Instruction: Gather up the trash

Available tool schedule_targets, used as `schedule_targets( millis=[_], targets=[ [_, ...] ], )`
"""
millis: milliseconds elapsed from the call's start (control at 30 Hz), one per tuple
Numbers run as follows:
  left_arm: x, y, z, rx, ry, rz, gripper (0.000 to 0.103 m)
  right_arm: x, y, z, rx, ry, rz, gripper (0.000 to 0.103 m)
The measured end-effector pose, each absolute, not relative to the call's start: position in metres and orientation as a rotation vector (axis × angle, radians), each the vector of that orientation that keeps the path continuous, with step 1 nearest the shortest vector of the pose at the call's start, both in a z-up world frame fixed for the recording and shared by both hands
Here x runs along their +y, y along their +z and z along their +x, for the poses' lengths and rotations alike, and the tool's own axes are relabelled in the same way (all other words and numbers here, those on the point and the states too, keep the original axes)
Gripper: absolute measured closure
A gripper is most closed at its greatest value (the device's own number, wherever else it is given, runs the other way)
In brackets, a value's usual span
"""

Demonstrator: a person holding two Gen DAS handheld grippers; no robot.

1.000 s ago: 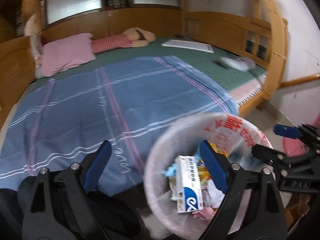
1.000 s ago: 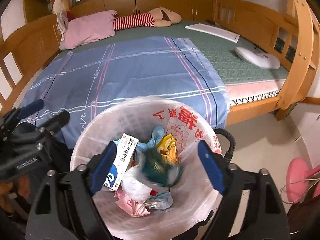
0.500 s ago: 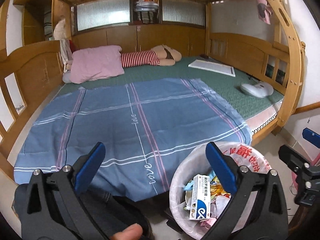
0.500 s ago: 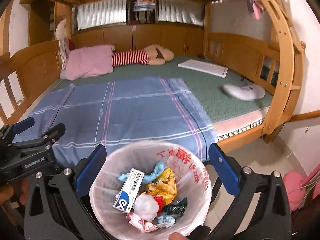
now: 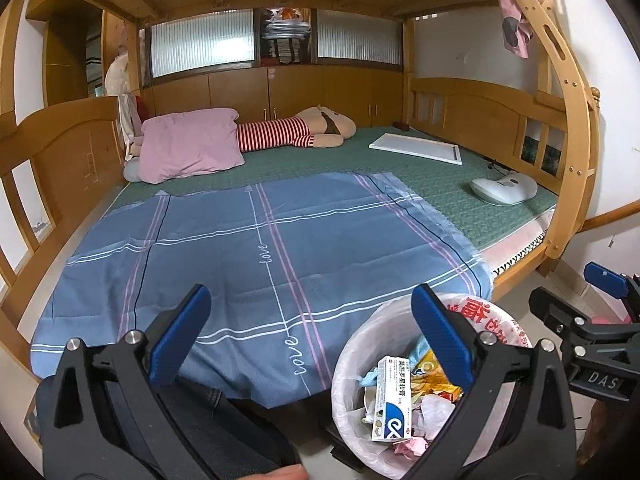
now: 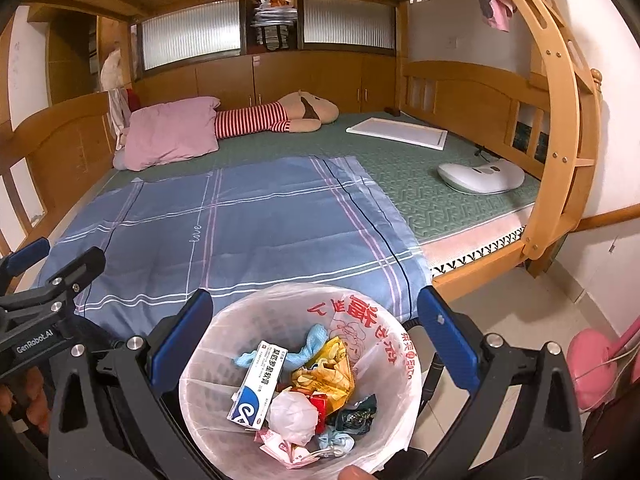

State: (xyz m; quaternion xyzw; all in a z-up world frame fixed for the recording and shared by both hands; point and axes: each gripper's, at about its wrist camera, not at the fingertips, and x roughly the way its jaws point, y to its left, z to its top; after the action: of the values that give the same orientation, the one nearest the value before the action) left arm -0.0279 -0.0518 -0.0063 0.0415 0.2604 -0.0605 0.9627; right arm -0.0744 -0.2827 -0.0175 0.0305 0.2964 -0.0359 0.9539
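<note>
Lined trash bin (image 6: 224,392) upright beside bed, wrappers, box (image 6: 258,384) inside

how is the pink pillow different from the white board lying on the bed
The pink pillow is soft, puffy and wrinkled; the white board is flat, thin and rigid with straight edges. The pillow lies at the bed's left end, against the striped plush toy; the board lies alone towards the right. Both rest on the green mat, off the blue sheet.

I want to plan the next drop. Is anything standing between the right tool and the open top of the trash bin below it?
Nothing visible does. The right tool is open and empty, and the trash bin is uncovered below it, its white liner spread wide. Only trash already inside shows, such as the ointment box.
</note>
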Motion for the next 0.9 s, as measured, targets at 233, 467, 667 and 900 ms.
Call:
schedule_targets(
  millis=[233, 467, 667, 900],
  targets=[
    [-0.0525, -0.0066, -0.0290, 0.529, -0.123, 0.084, 0.003, -0.2801, -0.0194, -0.0743, 0.602, -0.076, 0.054, 0.003],
    [-0.0522, -0.0078, -0.0289, 0.536, -0.127, 0.083, 0.003, -0.2796, -0.0197, -0.0738, 0.605, -0.079, 0.053, 0.003],
    [-0.0512, -0.0079, -0.0292, 0.539, -0.129, 0.083, 0.003, -0.2790, -0.0201, -0.0735, 0.606, -0.081, 0.051, 0.003],
    [-0.0505, -0.0085, -0.0289, 0.542, -0.132, 0.083, 0.003, -0.2800, -0.0212, -0.0722, 0.609, -0.084, 0.045, 0.003]
  ],
)
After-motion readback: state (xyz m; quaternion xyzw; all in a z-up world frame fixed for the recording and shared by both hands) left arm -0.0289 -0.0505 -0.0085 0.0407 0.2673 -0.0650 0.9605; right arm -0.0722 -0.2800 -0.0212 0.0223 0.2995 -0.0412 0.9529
